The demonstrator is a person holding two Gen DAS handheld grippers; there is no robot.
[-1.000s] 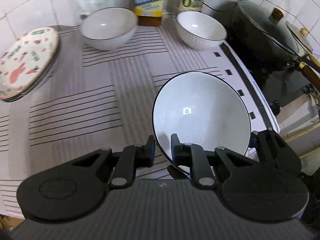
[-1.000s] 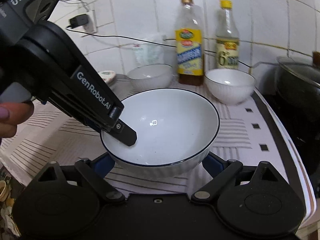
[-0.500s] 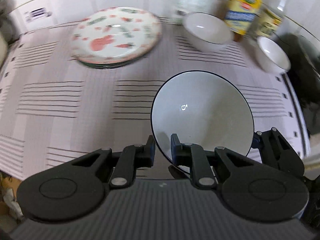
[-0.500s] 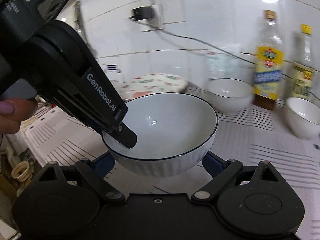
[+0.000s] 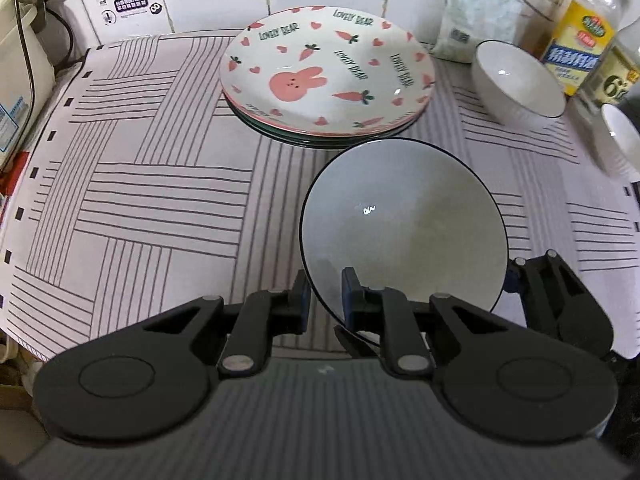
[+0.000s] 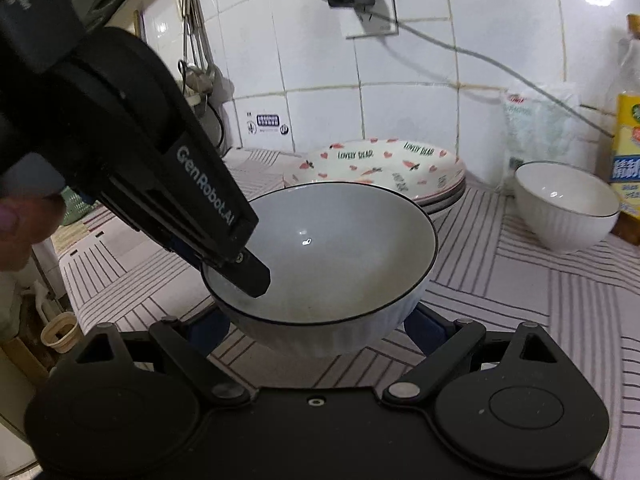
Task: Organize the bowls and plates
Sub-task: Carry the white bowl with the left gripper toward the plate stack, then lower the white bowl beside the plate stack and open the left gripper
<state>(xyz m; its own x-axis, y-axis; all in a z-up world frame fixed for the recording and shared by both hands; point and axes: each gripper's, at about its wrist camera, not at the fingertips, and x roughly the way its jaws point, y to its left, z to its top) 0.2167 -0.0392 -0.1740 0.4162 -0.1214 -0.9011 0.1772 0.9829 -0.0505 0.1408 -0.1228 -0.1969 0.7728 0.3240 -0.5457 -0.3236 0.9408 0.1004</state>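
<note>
A large white bowl with a dark rim point(image 5: 404, 232) hangs just above the striped cloth, held by both grippers. My left gripper point(image 5: 325, 296) is shut on its near rim, one pad inside and one outside; in the right wrist view this gripper point(image 6: 252, 276) reaches down into the bowl point(image 6: 340, 248). My right gripper point(image 6: 316, 326) spans the bowl's ribbed outside, its blue pads against both sides. Directly behind the bowl is a stack of bunny-and-carrot plates point(image 5: 328, 76) point(image 6: 380, 164). A small white bowl point(image 5: 516, 80) point(image 6: 564, 204) stands to the right of the plates, and another small bowl point(image 5: 620, 144) at the right edge.
Bottles point(image 5: 580, 40) and a white bag point(image 5: 480, 8) line the tiled wall at the back right. A white appliance with a cord point(image 5: 20, 80) stands at the left end. The striped cloth point(image 5: 140, 180) covers the counter, whose front edge runs close below the grippers.
Both grippers have carried the bowl leftward along the counter. The plate stack went from far left to just behind the bowl. The wok has left the view.
</note>
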